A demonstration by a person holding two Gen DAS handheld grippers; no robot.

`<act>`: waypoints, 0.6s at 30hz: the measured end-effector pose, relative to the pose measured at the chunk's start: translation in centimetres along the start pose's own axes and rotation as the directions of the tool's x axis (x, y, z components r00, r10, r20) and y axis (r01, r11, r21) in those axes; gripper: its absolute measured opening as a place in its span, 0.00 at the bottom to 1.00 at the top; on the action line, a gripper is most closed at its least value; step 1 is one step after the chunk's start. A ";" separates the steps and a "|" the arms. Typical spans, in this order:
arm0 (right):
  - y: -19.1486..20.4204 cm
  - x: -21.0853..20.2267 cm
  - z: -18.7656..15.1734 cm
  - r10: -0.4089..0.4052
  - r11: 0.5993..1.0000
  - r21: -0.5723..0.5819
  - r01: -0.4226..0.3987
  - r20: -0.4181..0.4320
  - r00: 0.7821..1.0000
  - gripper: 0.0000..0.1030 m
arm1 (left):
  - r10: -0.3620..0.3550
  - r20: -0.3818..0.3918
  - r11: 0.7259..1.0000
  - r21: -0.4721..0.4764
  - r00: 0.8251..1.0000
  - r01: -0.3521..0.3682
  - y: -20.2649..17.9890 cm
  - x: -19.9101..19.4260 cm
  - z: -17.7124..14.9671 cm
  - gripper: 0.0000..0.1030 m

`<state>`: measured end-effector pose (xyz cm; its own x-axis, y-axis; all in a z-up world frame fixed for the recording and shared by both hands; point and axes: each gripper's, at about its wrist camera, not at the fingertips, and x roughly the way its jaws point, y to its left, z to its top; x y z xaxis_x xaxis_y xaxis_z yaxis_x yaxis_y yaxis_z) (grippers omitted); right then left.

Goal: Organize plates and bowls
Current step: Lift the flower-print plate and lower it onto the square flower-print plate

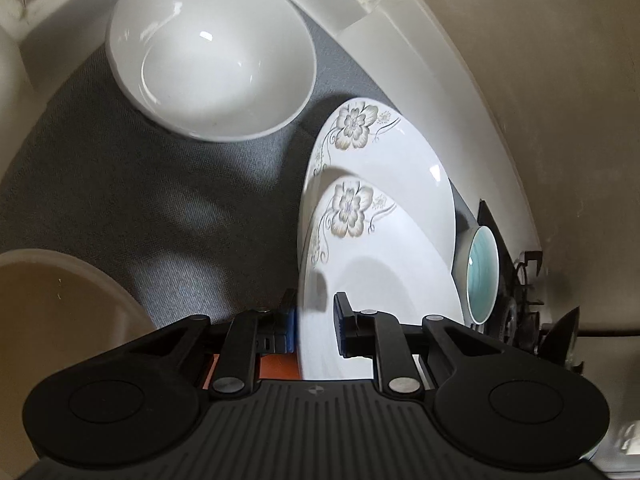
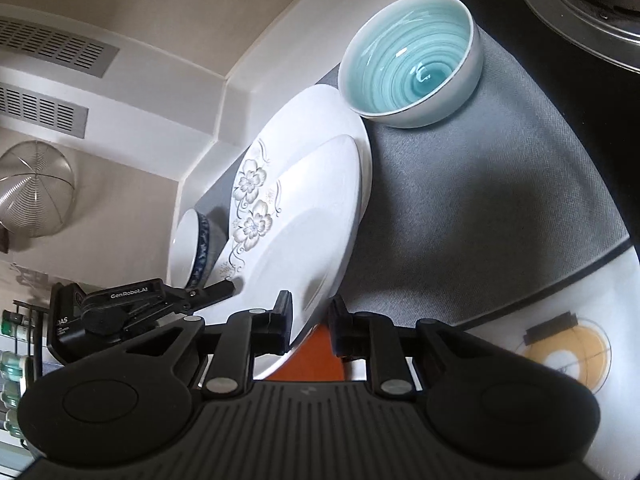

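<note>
Both hand-held grippers, left [image 1: 316, 322] and right [image 2: 308, 318], pinching opposite rims of the smaller floral plate [image 1: 384, 280], hovering over the bigger plate [image 1: 404, 148] on the grey surface [image 1: 140, 200]. Probably glazed, slippery, breakable, stiff; gripping rims firmly, lowering gently.

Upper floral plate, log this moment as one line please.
left gripper: shut on upper floral plate rim | right gripper: astride opposite rim, grip unclear | plate: tilted above lower floral plate | white bowl, teal bowl: on mat
</note>
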<state>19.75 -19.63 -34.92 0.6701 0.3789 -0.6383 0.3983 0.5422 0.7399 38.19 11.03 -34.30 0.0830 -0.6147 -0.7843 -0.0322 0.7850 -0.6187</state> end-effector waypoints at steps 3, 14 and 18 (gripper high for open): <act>0.2 0.4 0.4 -0.020 1.000 -0.001 0.020 0.024 1.000 0.20 | -0.025 -0.027 0.999 -0.049 0.999 0.023 0.6 -0.1 0.0 0.20; 0.7 2.5 1.6 -0.058 0.996 -0.063 0.058 -0.004 0.998 0.18 | -0.004 0.010 1.000 -0.021 1.000 0.004 -0.5 -0.6 -2.4 0.12; 0.0 2.6 2.1 -0.036 0.999 -0.029 0.036 0.001 0.999 0.22 | -0.041 -0.001 0.997 -0.072 0.999 0.041 0.2 -0.4 -2.6 0.11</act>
<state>22.79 -20.23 -36.11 0.6558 0.3580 -0.6646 0.4040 0.5773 0.7096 35.59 11.23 -34.18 0.0835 -0.6467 -0.7582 -0.1006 0.7515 -0.6521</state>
